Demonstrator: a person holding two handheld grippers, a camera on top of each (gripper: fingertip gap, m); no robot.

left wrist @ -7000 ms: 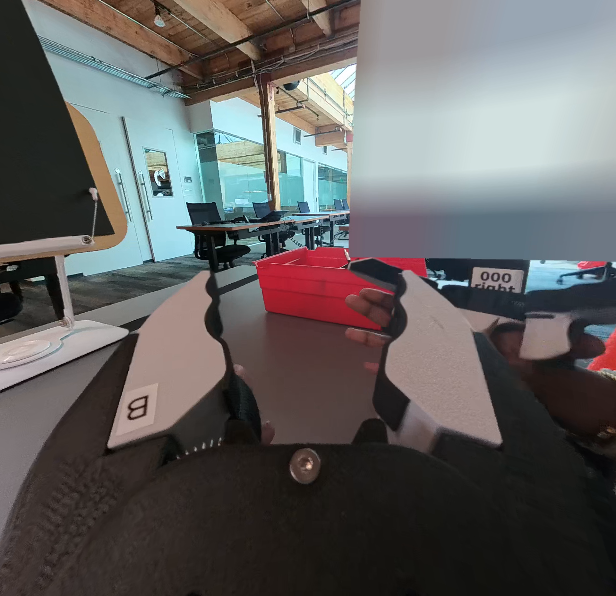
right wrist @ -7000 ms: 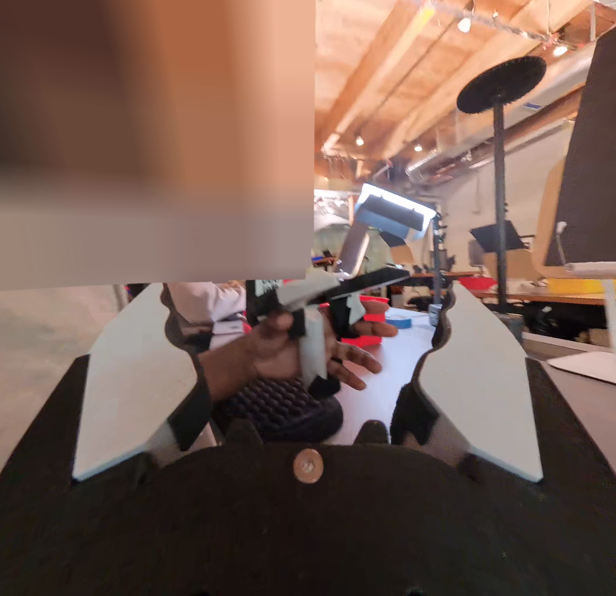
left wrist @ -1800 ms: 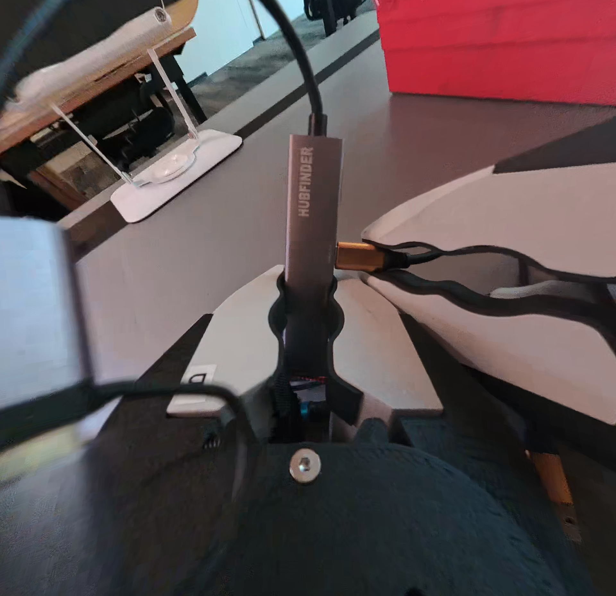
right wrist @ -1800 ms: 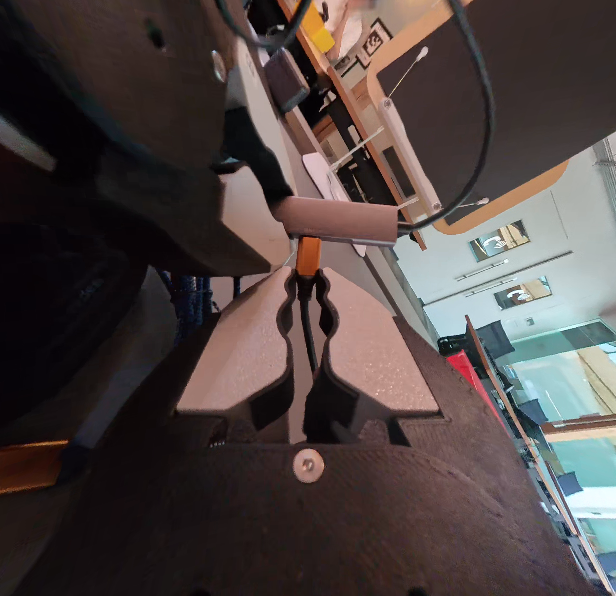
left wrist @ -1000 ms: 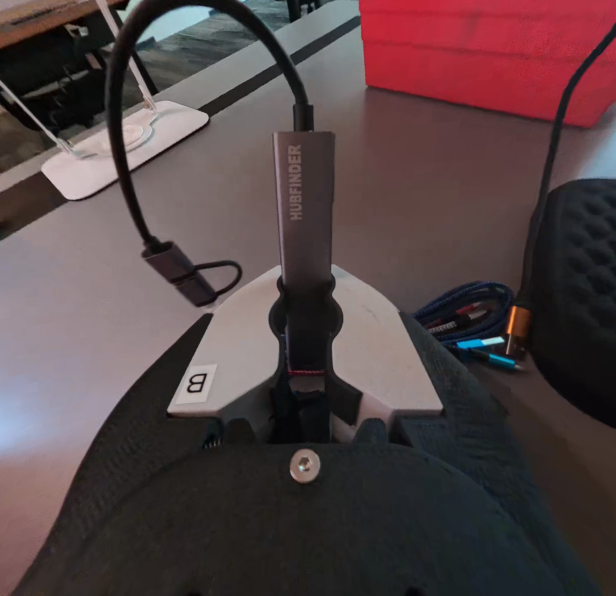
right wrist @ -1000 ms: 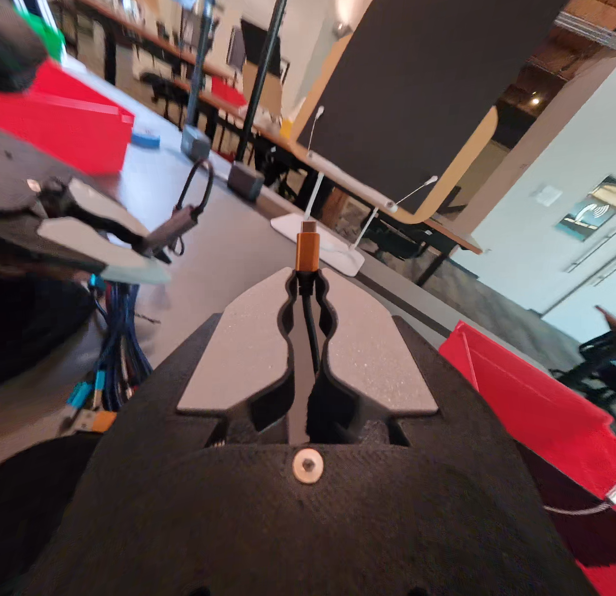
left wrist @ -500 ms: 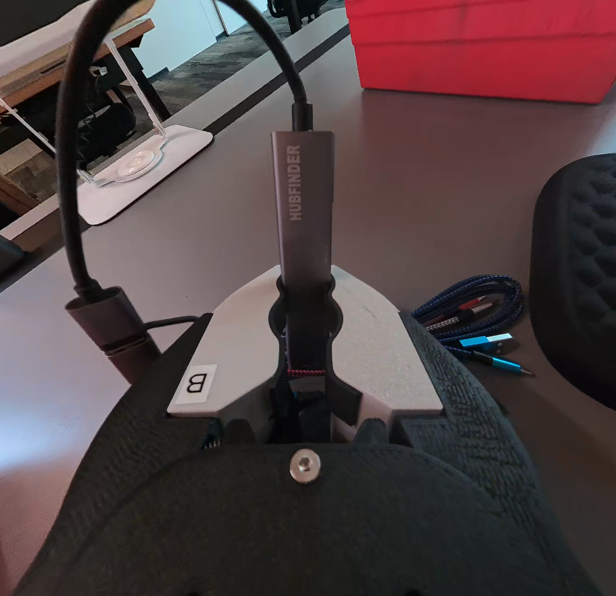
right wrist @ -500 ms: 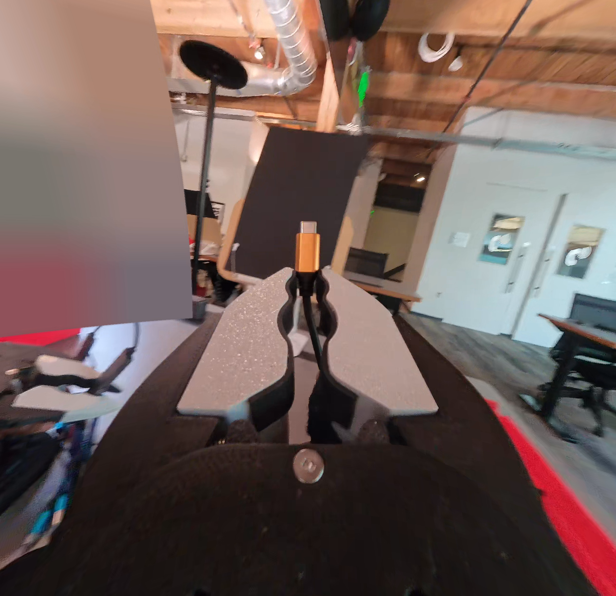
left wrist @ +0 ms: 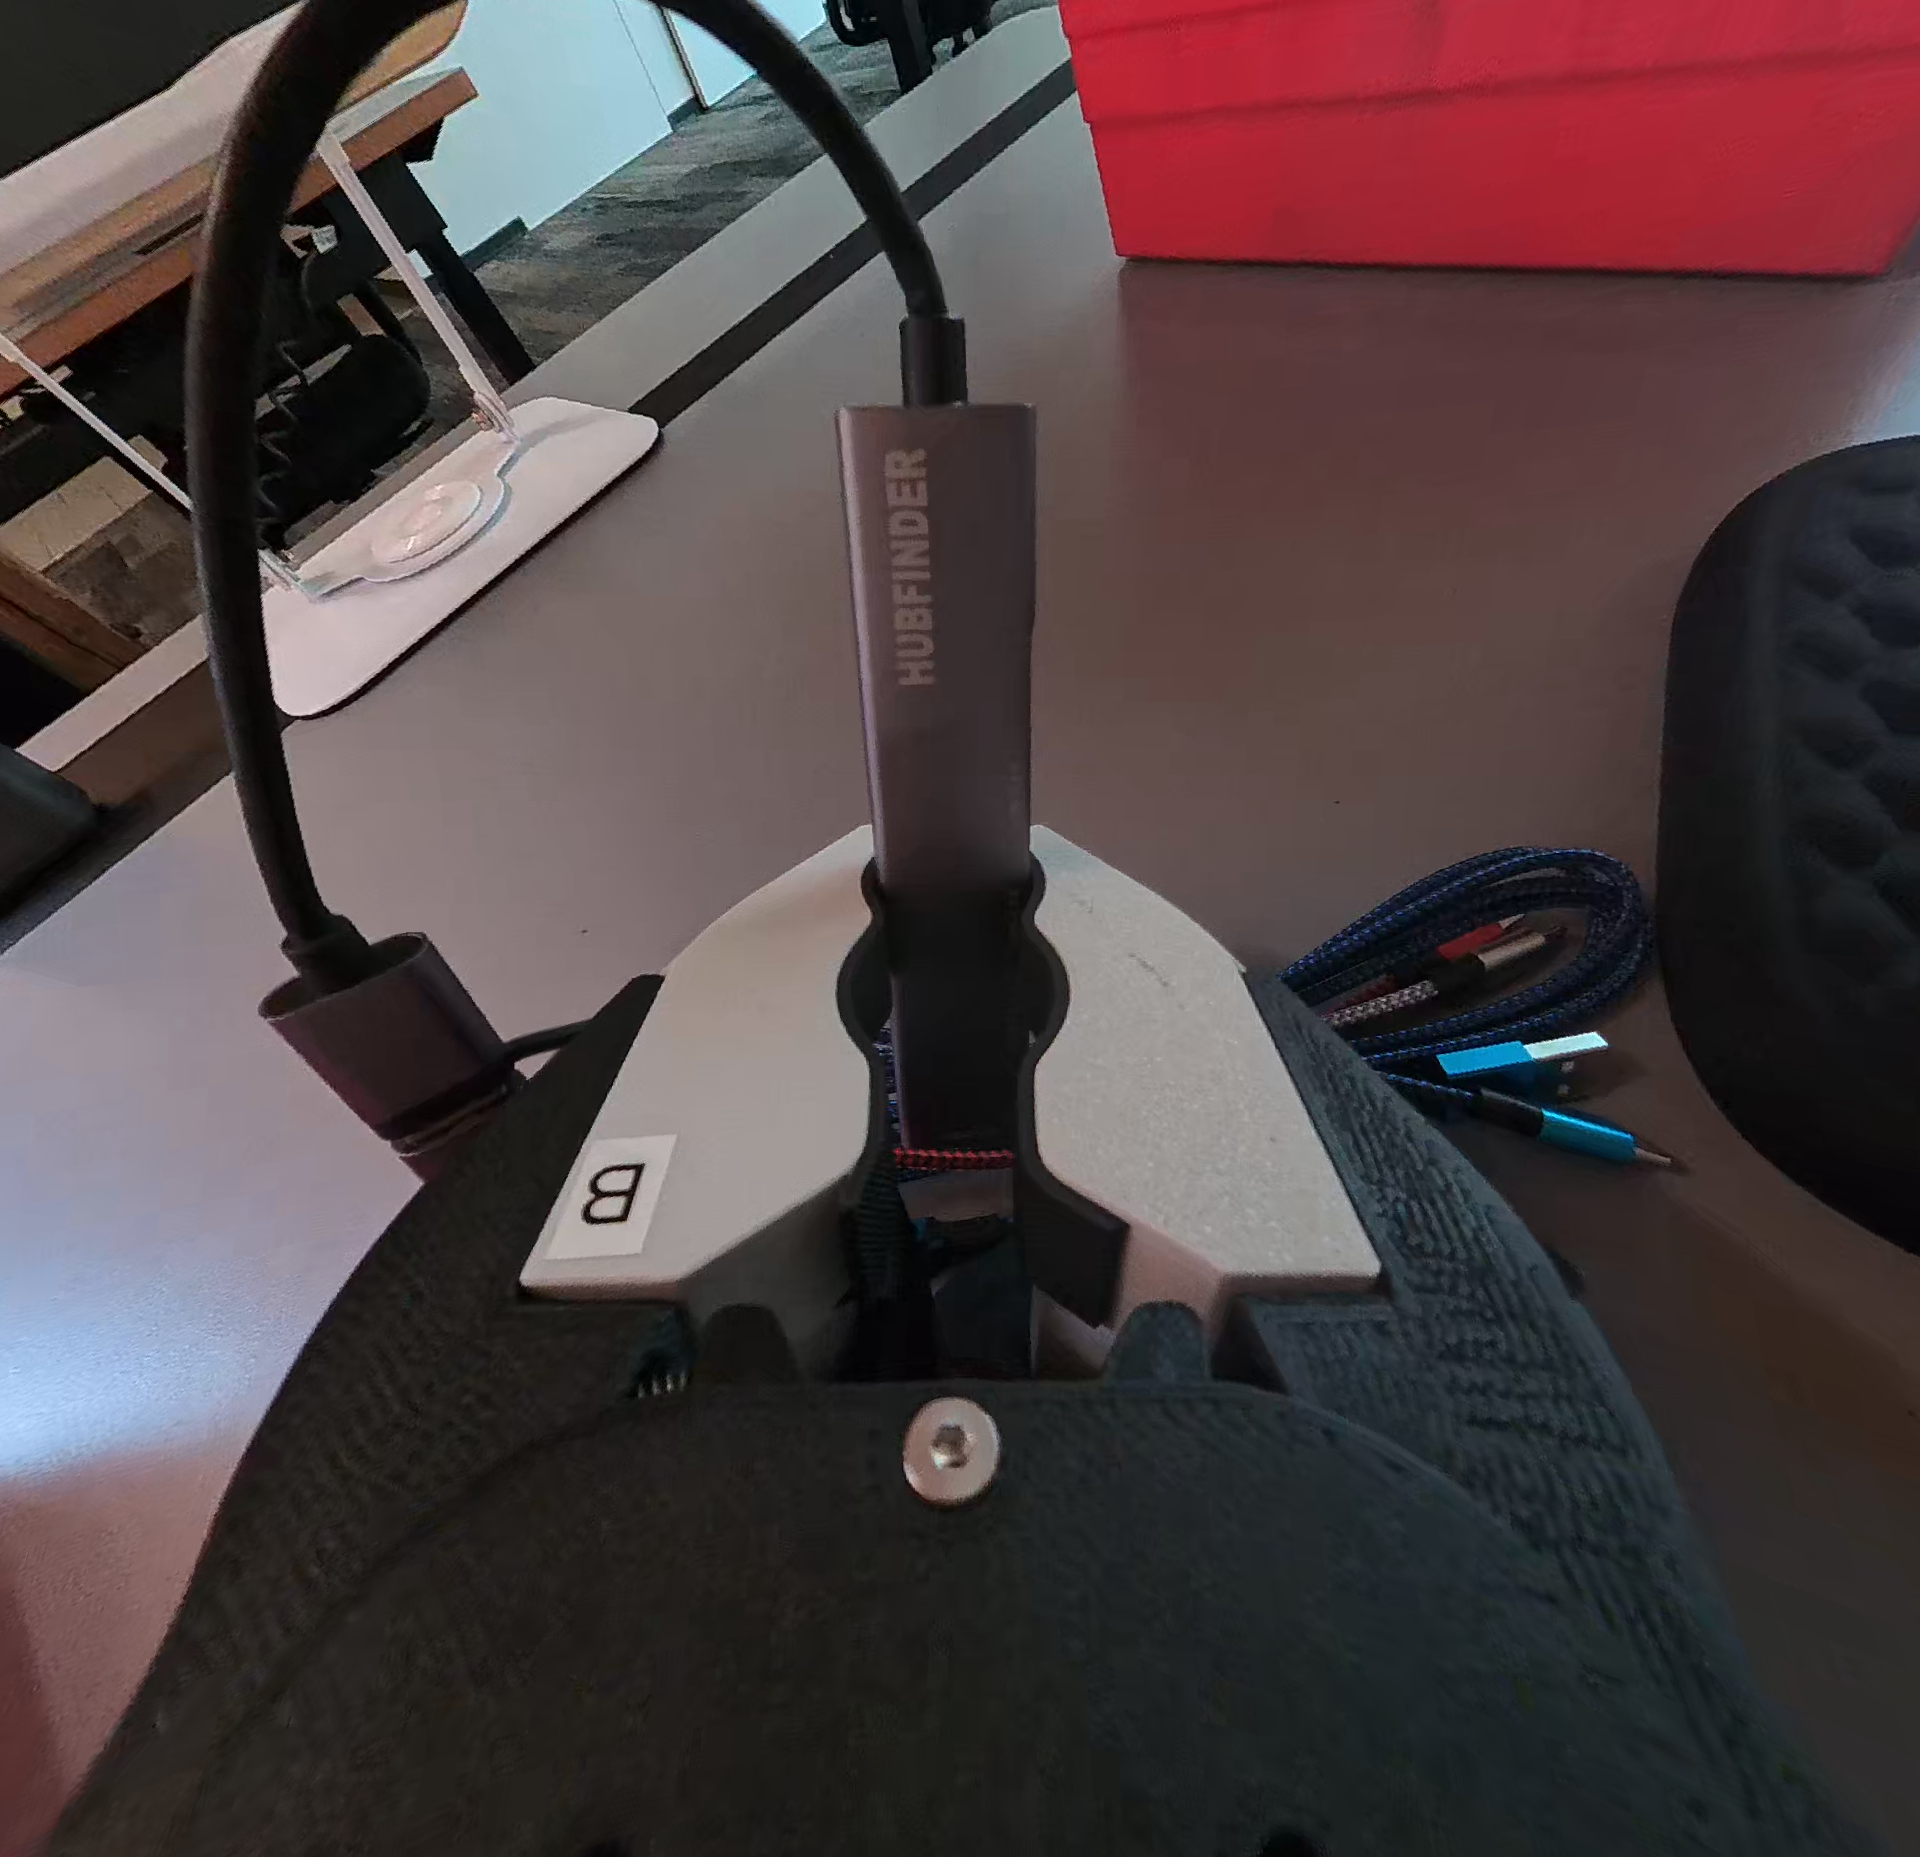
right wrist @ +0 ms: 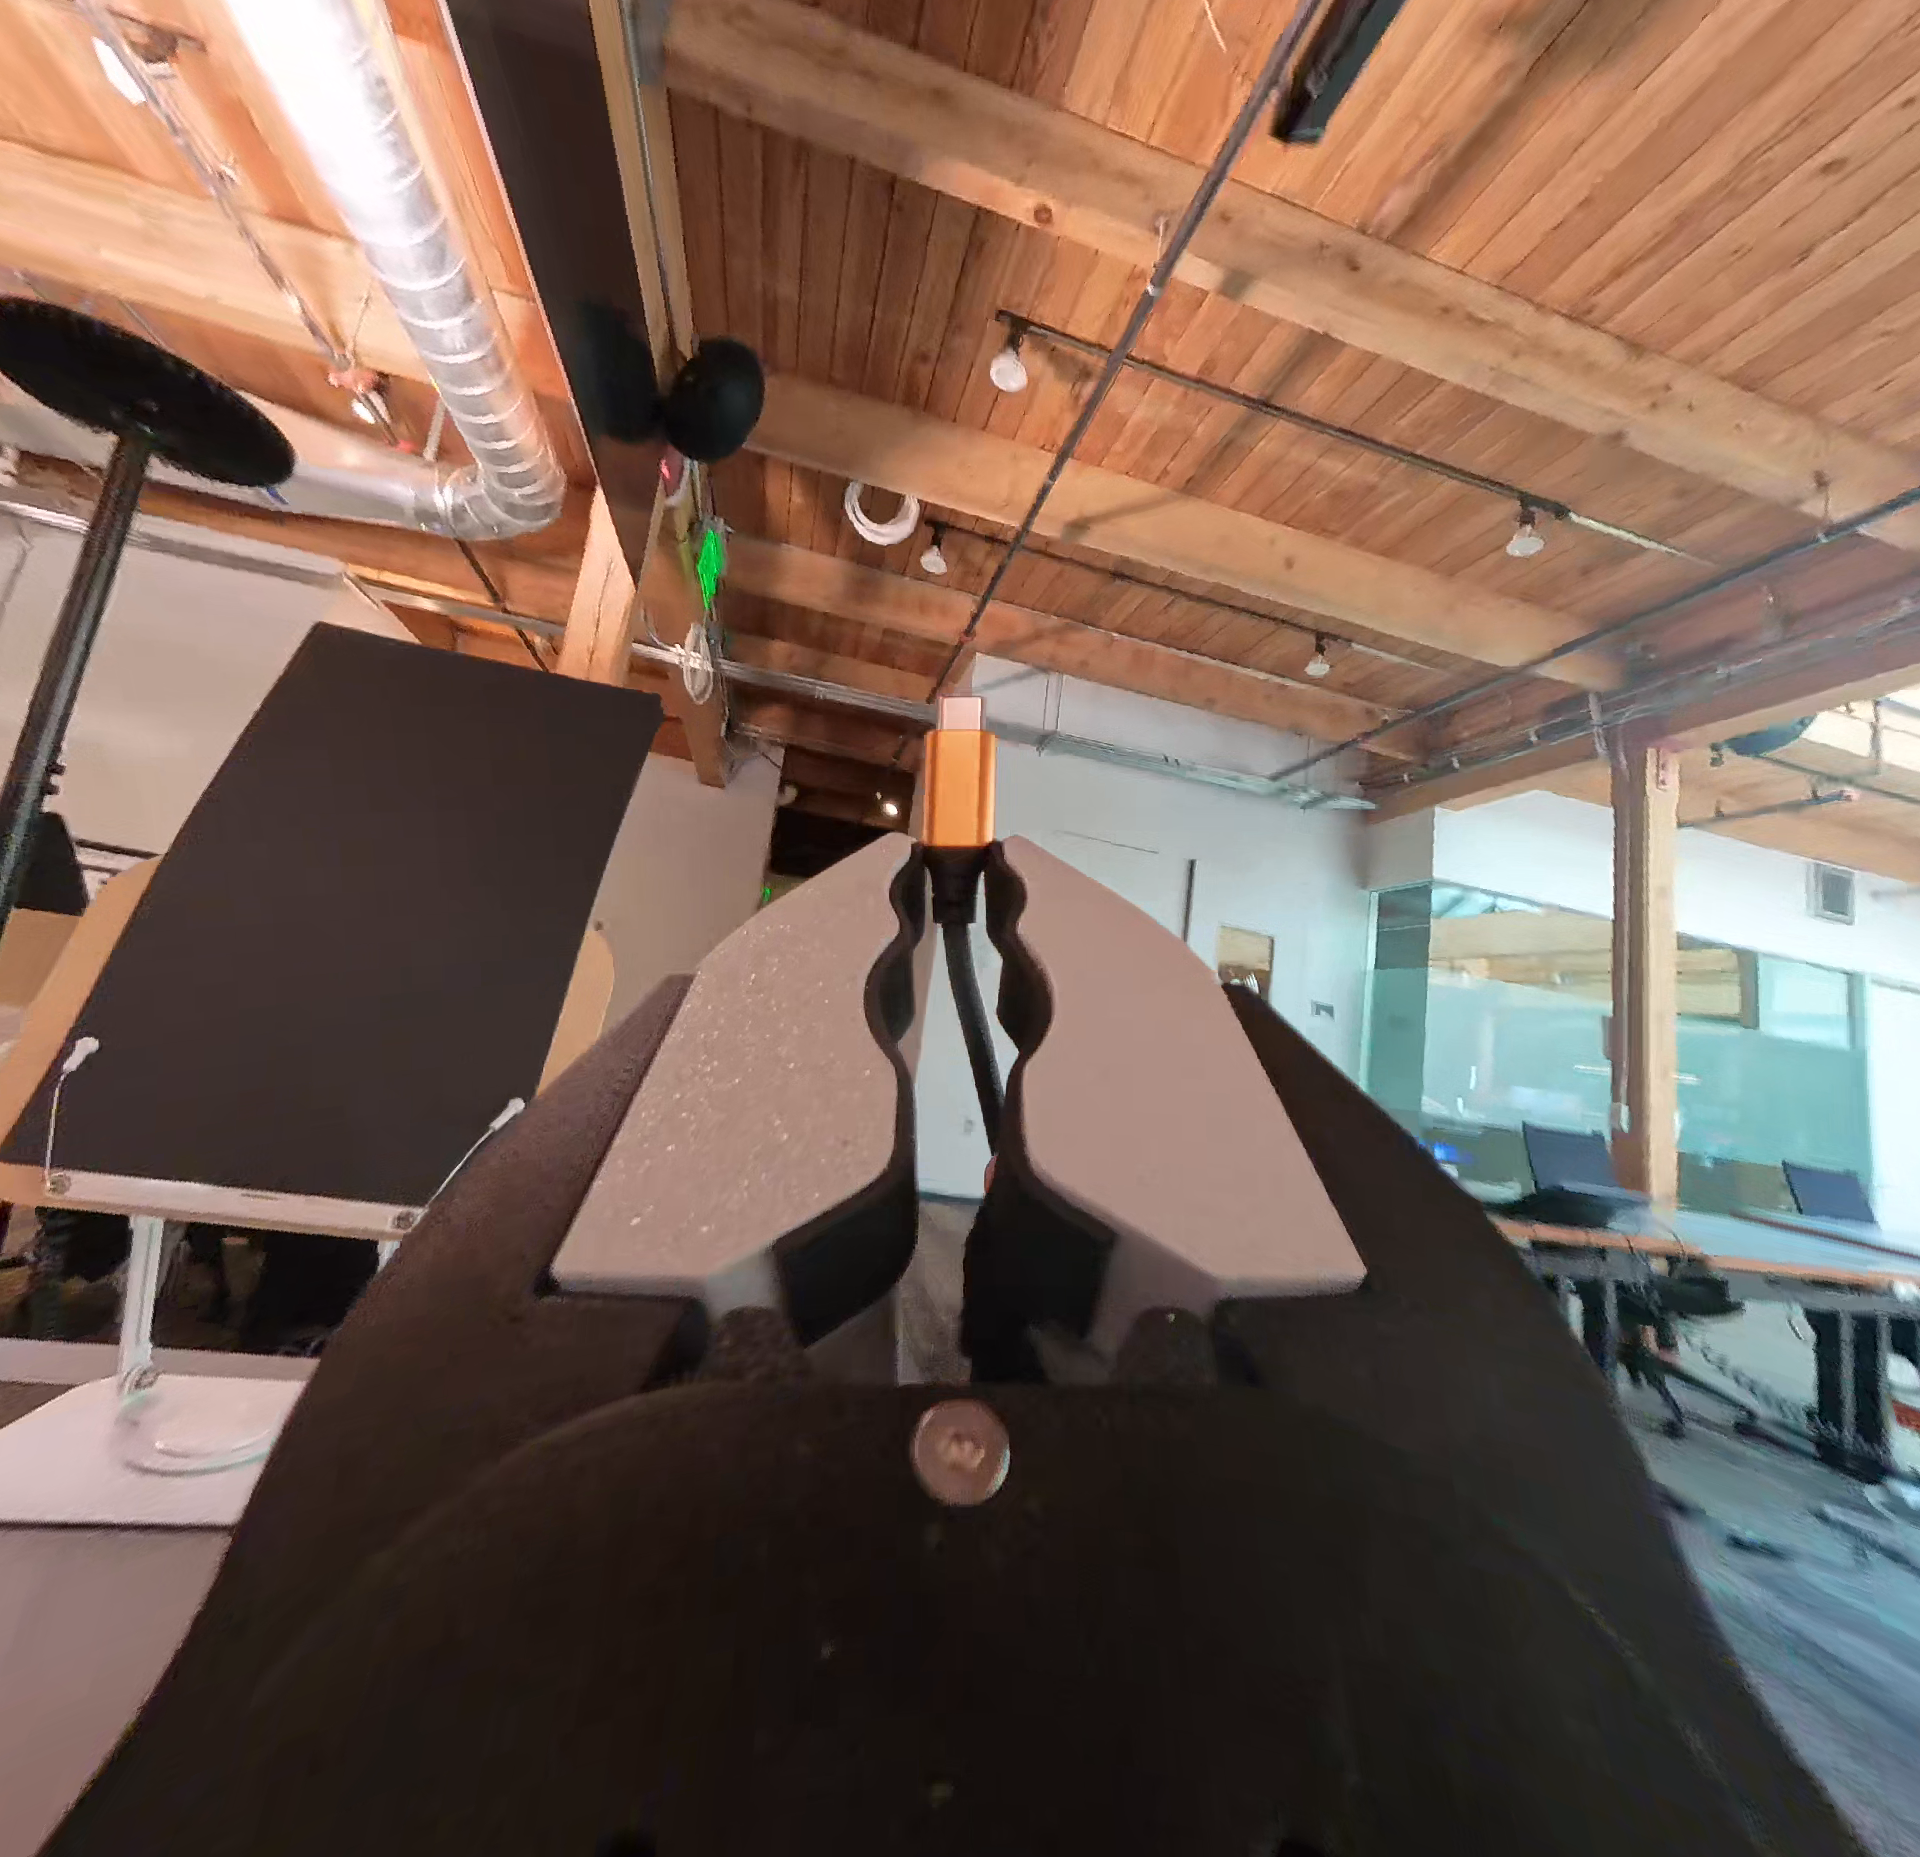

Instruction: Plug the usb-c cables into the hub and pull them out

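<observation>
My left gripper (left wrist: 951, 877) is shut on a slim grey hub (left wrist: 935, 623), which stands up between the fingers above the dark table (left wrist: 1299, 581). The hub's black cord (left wrist: 239, 519) loops up and left, down to a grey plug (left wrist: 390, 1054) beside the gripper. My right gripper (right wrist: 958, 851) is shut on a black usb-c cable just below its orange plug (right wrist: 958, 784). The plug points up at the ceiling, away from the table. The hub is not in the right wrist view.
A red bin (left wrist: 1496, 103) stands at the back right of the table. A coil of blue braided cables (left wrist: 1486, 976) lies right of the left gripper, beside a black padded case (left wrist: 1808, 831). A white stand base (left wrist: 416, 550) sits back left, also in the right wrist view (right wrist: 114, 1433). About 45 centimetres separates my left fingertips from my right.
The right gripper has swung upward with the orange plug, from facing the table and the left gripper to facing the ceiling. The left gripper has stayed shut on the hub and shifted little.
</observation>
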